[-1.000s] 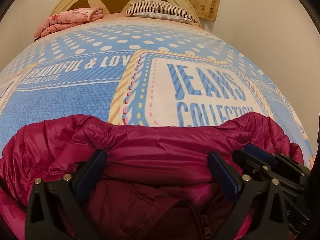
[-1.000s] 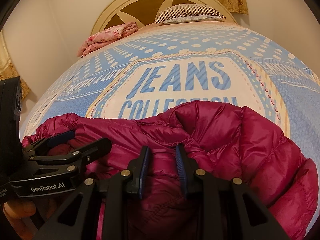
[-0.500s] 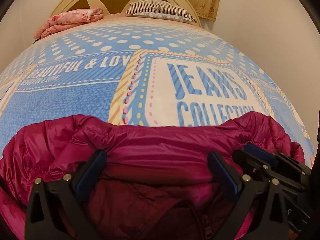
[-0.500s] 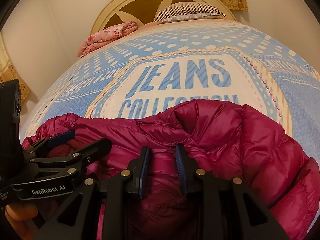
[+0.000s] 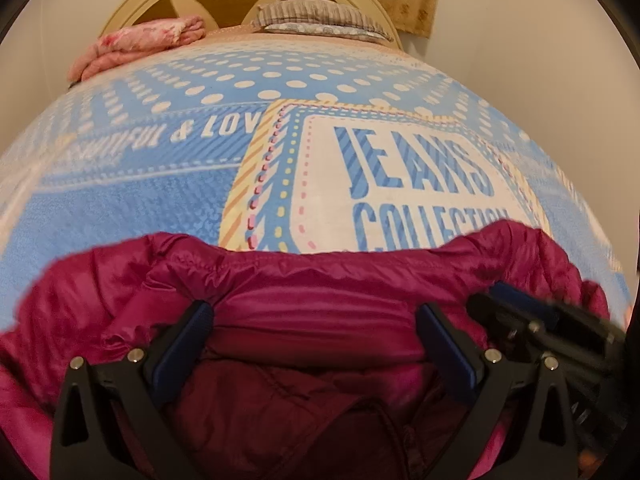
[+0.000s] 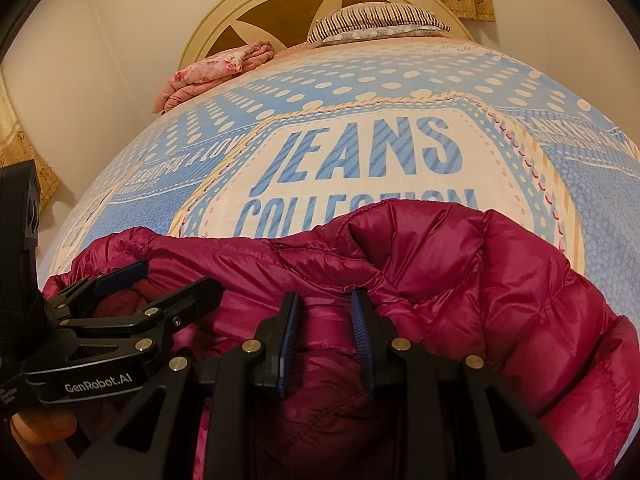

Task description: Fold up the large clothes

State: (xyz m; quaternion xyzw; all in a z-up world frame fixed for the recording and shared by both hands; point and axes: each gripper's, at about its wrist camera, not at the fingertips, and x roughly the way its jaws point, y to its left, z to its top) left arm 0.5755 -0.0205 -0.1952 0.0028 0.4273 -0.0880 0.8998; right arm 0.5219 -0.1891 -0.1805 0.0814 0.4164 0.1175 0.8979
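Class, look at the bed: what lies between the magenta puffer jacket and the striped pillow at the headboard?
Only bare bedspread: the blue, dotted cover printed "JEANS COLLECTION" runs from the magenta quilted puffer jacket to the striped pillow. Both wrist views show it.
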